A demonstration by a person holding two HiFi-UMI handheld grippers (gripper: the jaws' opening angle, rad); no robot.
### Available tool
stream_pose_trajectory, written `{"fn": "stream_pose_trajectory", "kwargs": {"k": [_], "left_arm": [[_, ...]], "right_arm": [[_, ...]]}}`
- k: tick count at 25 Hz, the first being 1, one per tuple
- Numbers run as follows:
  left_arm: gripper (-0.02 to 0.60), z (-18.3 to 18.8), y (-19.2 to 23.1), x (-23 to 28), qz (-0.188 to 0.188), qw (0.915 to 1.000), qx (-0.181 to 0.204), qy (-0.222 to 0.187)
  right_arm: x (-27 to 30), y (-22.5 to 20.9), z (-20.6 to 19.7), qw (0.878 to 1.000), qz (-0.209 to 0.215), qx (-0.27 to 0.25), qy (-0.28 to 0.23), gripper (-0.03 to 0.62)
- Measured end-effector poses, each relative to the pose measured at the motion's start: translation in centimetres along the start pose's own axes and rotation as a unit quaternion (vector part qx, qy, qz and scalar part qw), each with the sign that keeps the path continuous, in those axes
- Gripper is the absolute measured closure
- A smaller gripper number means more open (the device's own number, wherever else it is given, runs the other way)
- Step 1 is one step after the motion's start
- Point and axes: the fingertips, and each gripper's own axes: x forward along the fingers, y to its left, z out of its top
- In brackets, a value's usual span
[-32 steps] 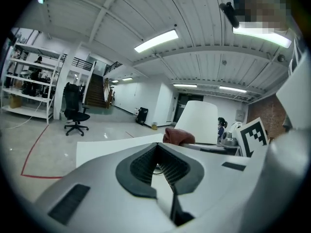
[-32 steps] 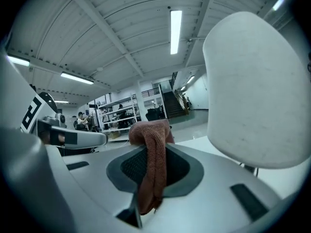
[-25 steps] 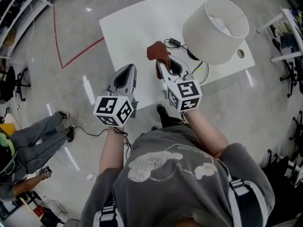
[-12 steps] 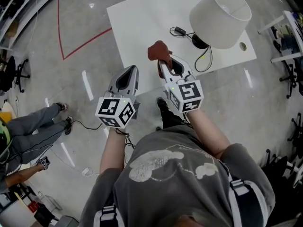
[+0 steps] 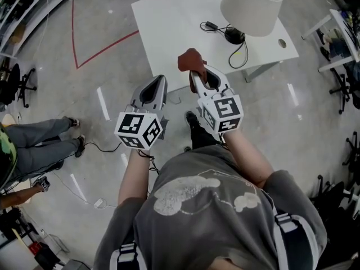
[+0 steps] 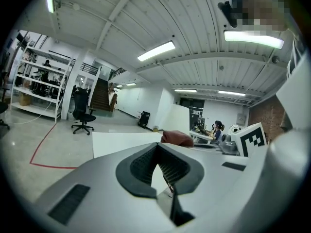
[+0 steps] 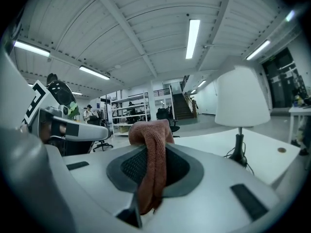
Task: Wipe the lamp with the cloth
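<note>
My right gripper (image 5: 195,73), jaws clamped on the cloth (image 5: 189,59), is well short of the lamp (image 5: 251,0) on the table's (image 5: 169,27) far corner, and my left gripper (image 5: 160,80) is closed and empty; I should approach the shade gently, cloth leading.

Head view steeply down, gripper views low, forward, sharing table (image 5: 169,32)

Rust-brown cloth (image 5: 189,59), a fine knitted texture, bright against the pale grey right gripper (image 5: 194,72). Left gripper (image 5: 161,79) is the same pale grey, with black ribbed pads (image 6: 141,165). Their cubes (image 5: 139,130) are white with black square markers. Lamp (image 5: 251,7): creamy white shade, black base, black cord (image 5: 243,54). White table (image 5: 169,27). Glossy grey floor (image 5: 50,94), red line (image 5: 107,50). Grey shirt (image 5: 208,224), pale print.
</note>
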Motion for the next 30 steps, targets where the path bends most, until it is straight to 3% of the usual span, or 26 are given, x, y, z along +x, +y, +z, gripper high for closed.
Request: {"fn": "stream_pose_trajectory", "kwargs": {"k": [15,30], "left_arm": [[0.574,-0.7,-4.8,-8.3,0.002,0.9996,0.004,-0.029],[0.574,-3.4,-6.1,-11.1,0.009,0.9996,-0.011,-0.023]], "right_arm": [[-7.9,5.0,-0.7,1.0,0.002,-0.019,-0.005,0.536],[-10.9,6.2,-3.5,1.0,0.0,-0.021,0.016,0.537]]}}
